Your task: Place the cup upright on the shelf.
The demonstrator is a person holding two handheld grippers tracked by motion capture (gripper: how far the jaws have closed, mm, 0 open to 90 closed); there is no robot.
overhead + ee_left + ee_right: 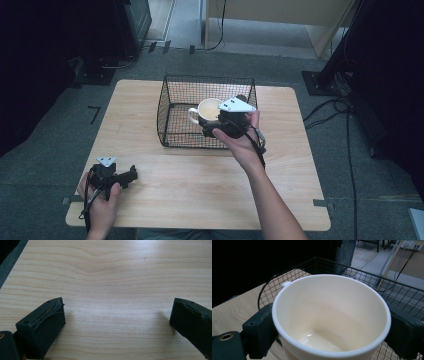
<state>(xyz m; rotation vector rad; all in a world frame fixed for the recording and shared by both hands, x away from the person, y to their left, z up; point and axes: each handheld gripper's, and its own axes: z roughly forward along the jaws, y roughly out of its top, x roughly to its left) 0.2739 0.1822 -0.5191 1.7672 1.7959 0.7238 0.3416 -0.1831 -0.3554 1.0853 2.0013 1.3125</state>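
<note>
One mug sits between the fingers of the right gripper, which press on its outer wall from both sides, so the gripper is clamped on it. In the right gripper view the mug is cream, empty, upright and open-topped, with its handle on the far side from the fingers. Behind it rise the black wire walls of one basket.

From the high view, the right gripper holds the mug inside the basket, over its near right part; whether the mug touches the basket floor cannot be told. The handle points away from the fingers, toward the basket's left side. One grey plate tops this gripper, and the person's right hand wraps it from the near side.

The left gripper lies low at the near left corner of one wooden table, well apart from the basket, held by the left hand. In the left gripper view its two fingers stand wide apart with nothing between them but bare wood.

There are two grippers, two hands, one mug, one basket, one table.
</note>
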